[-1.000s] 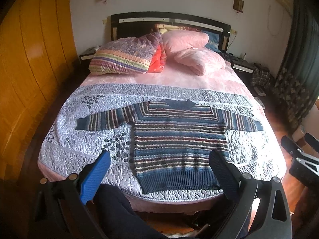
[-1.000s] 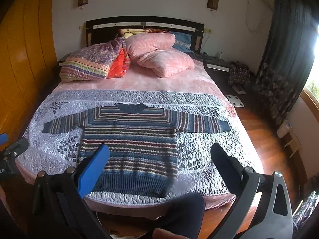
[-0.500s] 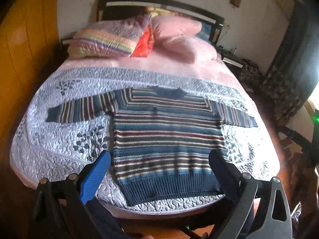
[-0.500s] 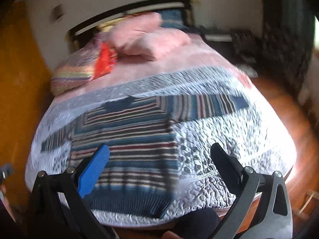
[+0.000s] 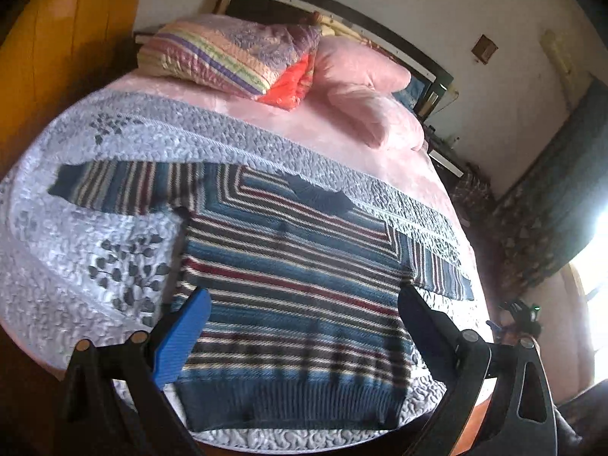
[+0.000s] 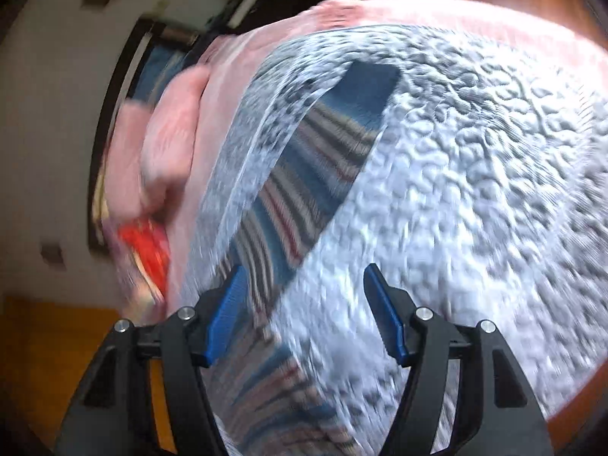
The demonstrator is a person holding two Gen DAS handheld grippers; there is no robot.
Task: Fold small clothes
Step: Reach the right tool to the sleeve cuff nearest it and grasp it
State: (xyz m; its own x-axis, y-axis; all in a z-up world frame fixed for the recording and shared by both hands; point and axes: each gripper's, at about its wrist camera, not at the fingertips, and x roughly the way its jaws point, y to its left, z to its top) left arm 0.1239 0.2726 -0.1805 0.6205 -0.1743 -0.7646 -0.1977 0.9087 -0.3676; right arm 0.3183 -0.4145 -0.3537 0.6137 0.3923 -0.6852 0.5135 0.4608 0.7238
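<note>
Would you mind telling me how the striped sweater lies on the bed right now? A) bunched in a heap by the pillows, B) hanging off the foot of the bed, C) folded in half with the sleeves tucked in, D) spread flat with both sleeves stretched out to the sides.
D: in the left wrist view the striped sweater lies flat on the quilt, both sleeves out sideways.

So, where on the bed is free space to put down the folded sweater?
Free quilt lies between the sweater body and the bed's left edge, under the spread sleeve. A bare pink strip runs between quilt and pillows. The head of the bed is crowded with pillows.
</note>
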